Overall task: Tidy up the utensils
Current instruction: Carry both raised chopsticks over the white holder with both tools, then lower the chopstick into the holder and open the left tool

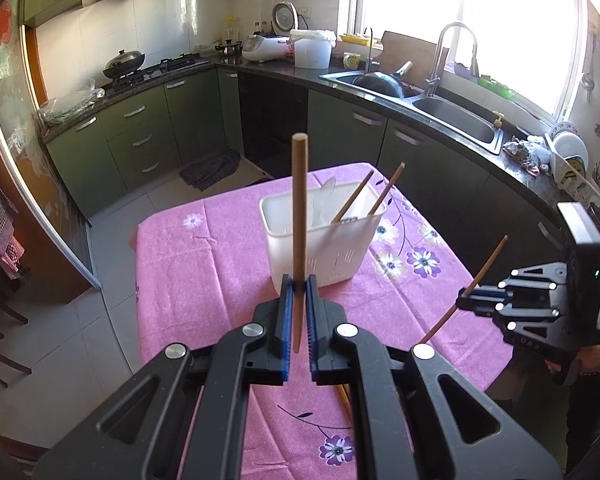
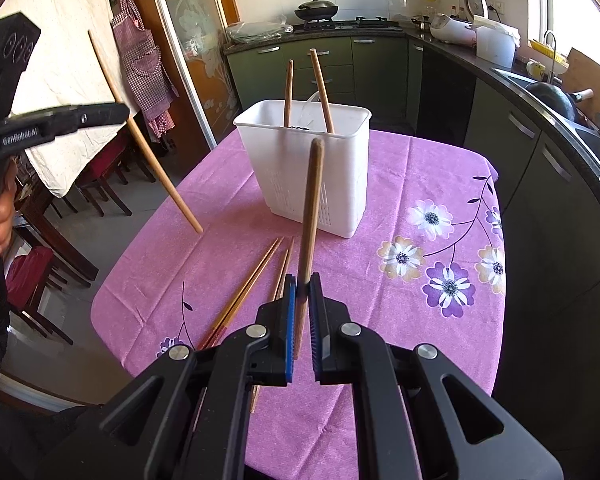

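My left gripper [image 1: 299,285] is shut on a wooden chopstick [image 1: 299,208] that stands upright, in front of the white utensil holder [image 1: 328,256]. Two chopsticks [image 1: 352,200] lean inside the holder. The right gripper [image 1: 463,300] hangs at the table's right edge, shut on a slanted chopstick [image 1: 485,269]. In the right wrist view, my right gripper [image 2: 303,289] clamps that chopstick [image 2: 312,200] before the holder [image 2: 284,168]. The left gripper [image 2: 121,114] is at the upper left with its chopstick [image 2: 148,152] raised above the cloth. Several loose chopsticks [image 2: 252,284] lie on the pink tablecloth [image 2: 380,312].
The pink flowered cloth [image 1: 204,264] covers a small table with floor around it. Dark cabinets and a counter with a sink [image 1: 456,120] run behind and to the right. Dark chairs [image 2: 100,184] and a hanging checked apron [image 2: 144,60] stand on the left. A hand [image 2: 0,216] holds the left gripper.
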{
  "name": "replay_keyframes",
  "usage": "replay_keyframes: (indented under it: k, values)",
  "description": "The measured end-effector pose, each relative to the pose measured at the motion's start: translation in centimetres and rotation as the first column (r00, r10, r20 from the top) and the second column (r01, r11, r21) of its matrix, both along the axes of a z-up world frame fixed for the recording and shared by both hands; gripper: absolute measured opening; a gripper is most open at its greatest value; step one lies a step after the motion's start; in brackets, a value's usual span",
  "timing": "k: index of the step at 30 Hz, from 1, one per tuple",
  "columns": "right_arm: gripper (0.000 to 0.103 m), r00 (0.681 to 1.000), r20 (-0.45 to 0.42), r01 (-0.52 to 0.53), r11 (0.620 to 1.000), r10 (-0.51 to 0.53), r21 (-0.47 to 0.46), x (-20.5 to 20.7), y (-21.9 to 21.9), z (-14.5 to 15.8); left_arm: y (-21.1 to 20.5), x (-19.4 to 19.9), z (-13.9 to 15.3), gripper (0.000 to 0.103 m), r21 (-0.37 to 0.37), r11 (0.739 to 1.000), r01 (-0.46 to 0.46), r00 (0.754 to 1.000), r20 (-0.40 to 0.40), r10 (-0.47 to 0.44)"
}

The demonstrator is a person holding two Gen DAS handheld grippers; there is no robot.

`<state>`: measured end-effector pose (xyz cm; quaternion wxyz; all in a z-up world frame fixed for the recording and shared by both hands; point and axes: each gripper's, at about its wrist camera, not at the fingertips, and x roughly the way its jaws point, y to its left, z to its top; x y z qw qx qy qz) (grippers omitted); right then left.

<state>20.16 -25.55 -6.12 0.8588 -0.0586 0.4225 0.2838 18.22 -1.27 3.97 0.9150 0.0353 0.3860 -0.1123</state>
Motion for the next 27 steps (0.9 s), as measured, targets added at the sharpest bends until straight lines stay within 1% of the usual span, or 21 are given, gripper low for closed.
replay_keyframes:
  k: [4,8,11,13,15,17,21,24,27]
  values:
    - [0.007,1.0,-0.002,-0.002,1.0,0.002,0.007,0.1,-0.3,0.0,-0.8,1.3,3.6,0.006,-0.006,1.0,0.002,0.999,0.054,-0.001]
    - [0.007,1.0,-0.001,-0.007,1.0,0.007,0.009,0.1,-0.3,0.0,-1.4,2.9,6.6,0.006,-0.019,1.0,-0.001,0.994,0.106,0.003]
    - [0.007,1.0,0.002,-0.014,1.0,0.014,0.007,0.1,-0.2,0.0,-1.8,4.4,7.9,0.006,-0.026,1.0,-0.016,0.99,0.138,0.02]
    - [0.007,1.0,-0.001,-0.021,1.0,0.021,0.006,0.0,-0.1,0.0,-2.1,5.6,8.0,0.006,-0.025,0.999,-0.028,0.988,0.149,0.031]
    - [0.007,1.0,-0.004,-0.026,1.0,0.026,0.004,0.0,-0.1,-0.2,-2.4,7.1,7.5,0.006,-0.026,0.999,-0.035,0.989,0.145,0.039]
    - [0.007,1.0,-0.005,-0.027,1.0,0.027,0.006,0.0,-0.2,-0.3,-2.7,8.6,6.3,0.006,-0.03,0.999,-0.038,0.992,0.117,0.041]
    - [0.007,1.0,-0.009,-0.024,1.0,0.025,0.013,0.1,-0.3,-0.4,-3.0,10.8,2.5,0.006,-0.023,0.999,-0.04,0.999,0.024,0.04]
    - [0.007,1.0,-0.007,-0.023,1.0,0.023,0.015,0.2,-0.4,-0.3,-2.8,11.3,0.1,0.006,-0.012,0.999,-0.038,0.999,-0.028,0.037]
    - [0.007,1.0,0.001,-0.016,1.0,0.016,0.023,0.4,-0.6,0.3,-2.4,10.9,-0.8,0.01,-0.007,1.0,-0.03,0.999,-0.037,0.03]
